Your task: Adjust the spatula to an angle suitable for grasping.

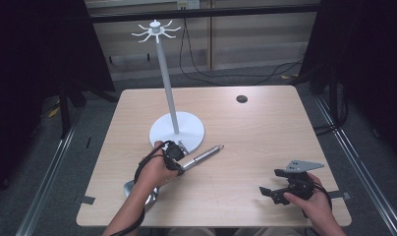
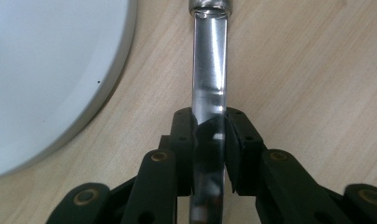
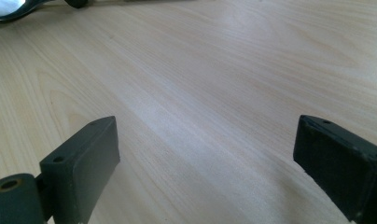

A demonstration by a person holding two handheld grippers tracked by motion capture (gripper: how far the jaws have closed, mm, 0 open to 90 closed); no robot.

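Left gripper (image 2: 210,140) jaws pinching shiny ladle handle (image 2: 209,70) flat on counter (image 1: 255,128), long axis pointing away beside white stand base (image 1: 177,129); right gripper (image 1: 277,192) spread, empty, well apart.

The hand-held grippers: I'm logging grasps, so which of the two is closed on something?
The left hand-held gripper, beside the white stand base: its jaws clamp the shiny metal handle. The right hand-held gripper is wide open over bare table.
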